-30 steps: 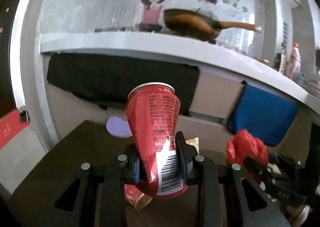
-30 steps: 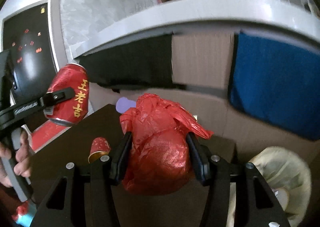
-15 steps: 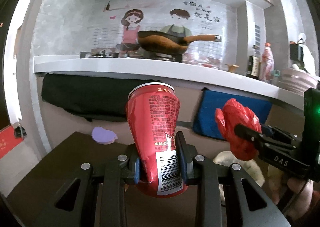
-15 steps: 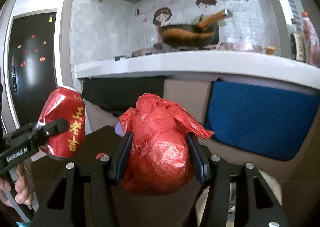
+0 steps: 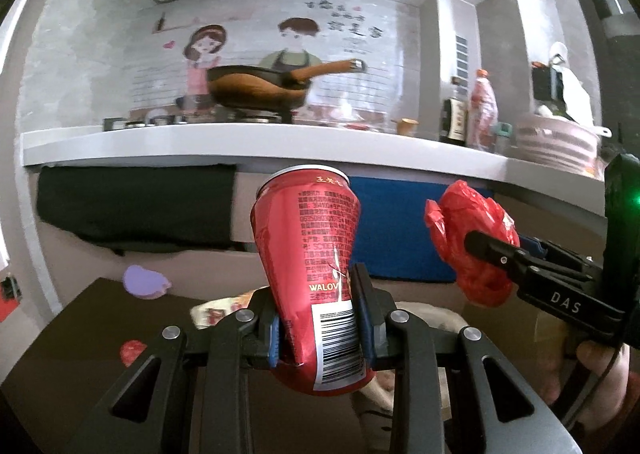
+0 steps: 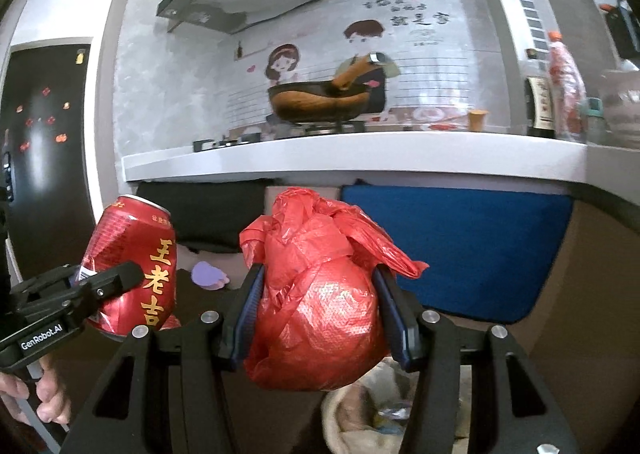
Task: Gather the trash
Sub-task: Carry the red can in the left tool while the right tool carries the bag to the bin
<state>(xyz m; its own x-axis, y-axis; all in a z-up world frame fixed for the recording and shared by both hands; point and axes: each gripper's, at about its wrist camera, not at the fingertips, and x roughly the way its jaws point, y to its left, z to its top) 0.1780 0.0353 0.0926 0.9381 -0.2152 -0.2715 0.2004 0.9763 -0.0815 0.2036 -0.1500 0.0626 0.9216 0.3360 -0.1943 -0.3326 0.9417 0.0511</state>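
In the left wrist view, the red can (image 5: 310, 278) was held low down by the closed left gripper (image 5: 320, 328). It looked light, thin and already dented, so it was best held gently at the sides. At 3 o'clock, the red bag (image 5: 472, 244) was seen. At 9 o'clock lay a purple lid (image 5: 145, 281) on the dark table (image 5: 80, 330).

In the right wrist view, the bag (image 6: 316, 310) was squeezed by the right gripper (image 6: 318, 318). It looked soft and crinkly. At 6 o'clock a cream bin bag (image 6: 352, 414) waited, with nothing seen in the way.
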